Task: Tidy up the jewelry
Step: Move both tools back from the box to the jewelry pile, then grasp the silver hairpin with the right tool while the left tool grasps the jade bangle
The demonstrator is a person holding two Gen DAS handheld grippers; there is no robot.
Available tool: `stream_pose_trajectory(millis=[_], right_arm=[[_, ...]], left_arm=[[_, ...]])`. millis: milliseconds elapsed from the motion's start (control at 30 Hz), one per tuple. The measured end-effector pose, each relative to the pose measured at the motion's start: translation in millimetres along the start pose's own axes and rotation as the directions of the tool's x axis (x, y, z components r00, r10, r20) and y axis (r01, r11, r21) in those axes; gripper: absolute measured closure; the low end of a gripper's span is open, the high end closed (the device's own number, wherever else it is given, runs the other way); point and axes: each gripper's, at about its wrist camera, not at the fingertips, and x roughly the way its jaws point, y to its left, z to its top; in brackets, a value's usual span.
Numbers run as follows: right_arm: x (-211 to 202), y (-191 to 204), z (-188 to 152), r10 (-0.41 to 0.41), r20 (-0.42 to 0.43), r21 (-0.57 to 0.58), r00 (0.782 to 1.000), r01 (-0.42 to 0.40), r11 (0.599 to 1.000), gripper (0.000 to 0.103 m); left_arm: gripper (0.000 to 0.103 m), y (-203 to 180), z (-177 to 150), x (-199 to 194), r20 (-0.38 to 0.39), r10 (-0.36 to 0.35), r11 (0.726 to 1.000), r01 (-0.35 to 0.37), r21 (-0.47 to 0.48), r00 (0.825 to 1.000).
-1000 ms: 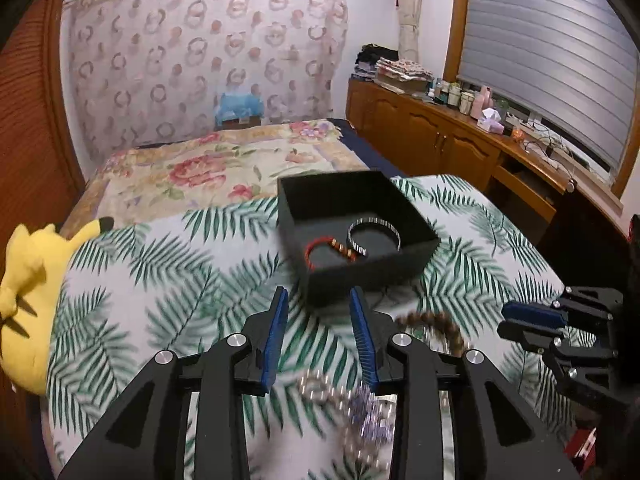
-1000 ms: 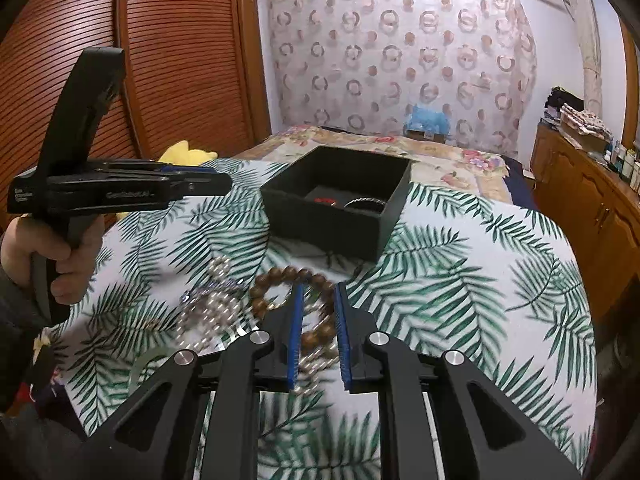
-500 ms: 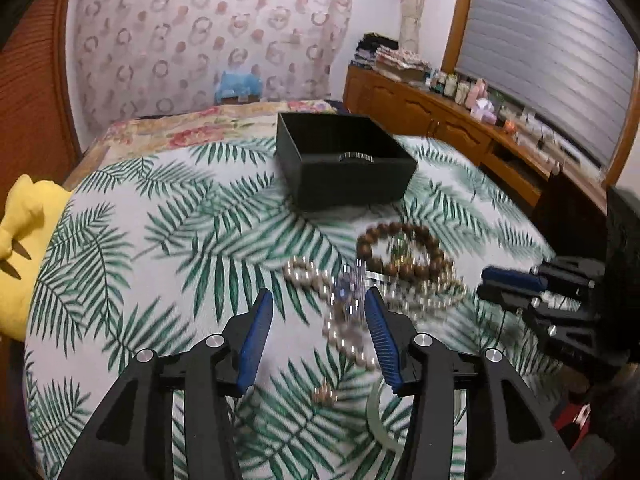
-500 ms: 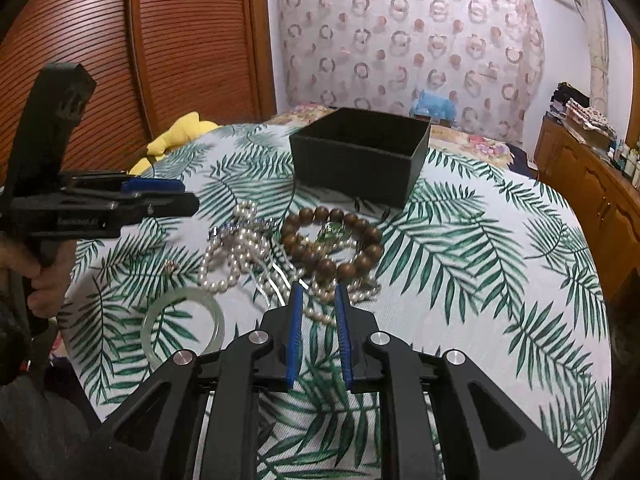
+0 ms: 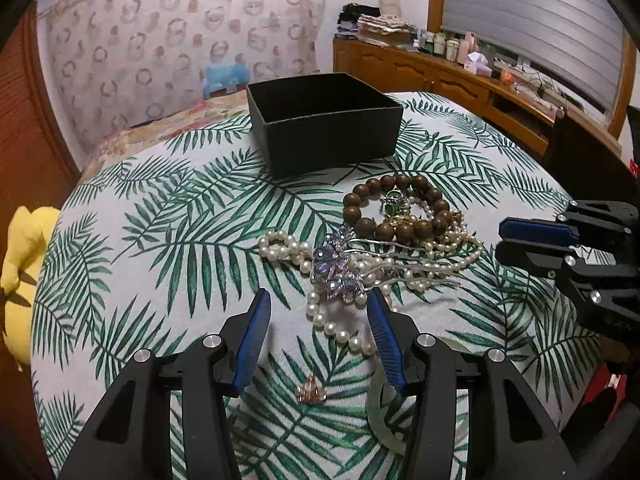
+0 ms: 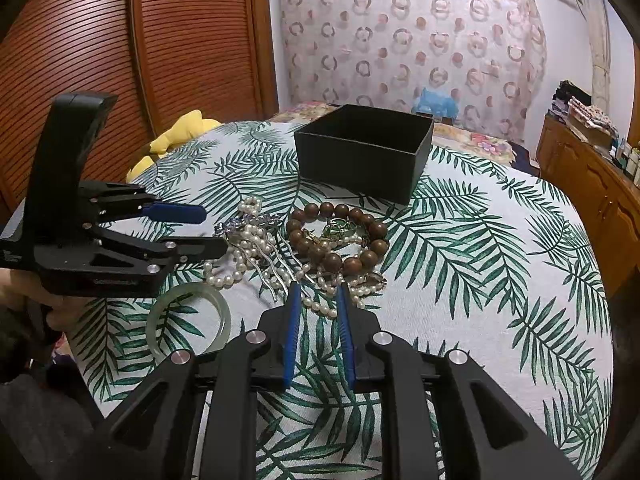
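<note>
A pile of jewelry lies on the palm-print cloth: a brown wooden bead bracelet [image 5: 396, 208] [image 6: 340, 240], pearl strands [image 5: 320, 280] [image 6: 240, 256], a purple crystal hair comb [image 5: 336, 268] and a pale green jade bangle [image 6: 188, 320] [image 5: 380, 412]. A small pink stud [image 5: 311, 393] lies alone. The black open box [image 5: 324, 120] [image 6: 364, 152] stands behind the pile. My left gripper [image 5: 318, 300] is open and empty, just short of the pearls and comb. My right gripper [image 6: 318, 292] is open with a narrow gap, empty, at the pile's near edge.
A yellow plush toy [image 5: 20, 264] sits at the table's left edge. A bed with a floral cover [image 5: 160, 124] lies behind the table. A wooden cabinet with bottles [image 5: 460, 72] runs along the right wall. Slatted wooden doors [image 6: 140, 60] stand on the left.
Both grippers have pulled back from the box and dropped lower toward the jewelry pile. The left gripper's jaws have opened wider. The box interior is no longer visible.
</note>
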Motion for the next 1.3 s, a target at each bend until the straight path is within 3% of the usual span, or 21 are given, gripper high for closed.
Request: stream_pose_trajectory(millis=[467,933,1167,1233,1300], right_arm=[[-3,-5,-1,-0.004,-0.005,0.015,1.000,0.004,1.000,0.082],[-2,-12,-2,0.000,-0.009,0.026,1.000,0.000,1.000,0.082],[9,-12,20,0.039,0.001,0.002,0.999,-0.039,0.999,0.082],[14,-8,26,0.057,0.003,-0.013,0.998,-0.056,0.998,0.070],[22,-4,33,0.087,-0.007,-0.017,0.996,-0.088,0.996,0.069]], left_arm=[[0.055,-16,38,7,0.049,-0.008,0.997,0.004,0.082,0.999],[0.055,-12,57,12,0.082,-0.116,0.993,0.112,0.044,0.990],[0.055,-4,54,9,0.075,-0.093,0.996,0.092,0.015,0.993],[0.055,-1,53,7,0.077,-0.087,0.996,0.086,0.011,0.993],[0.055,1,51,6,0.076,-0.082,0.997,0.082,0.007,0.994]])
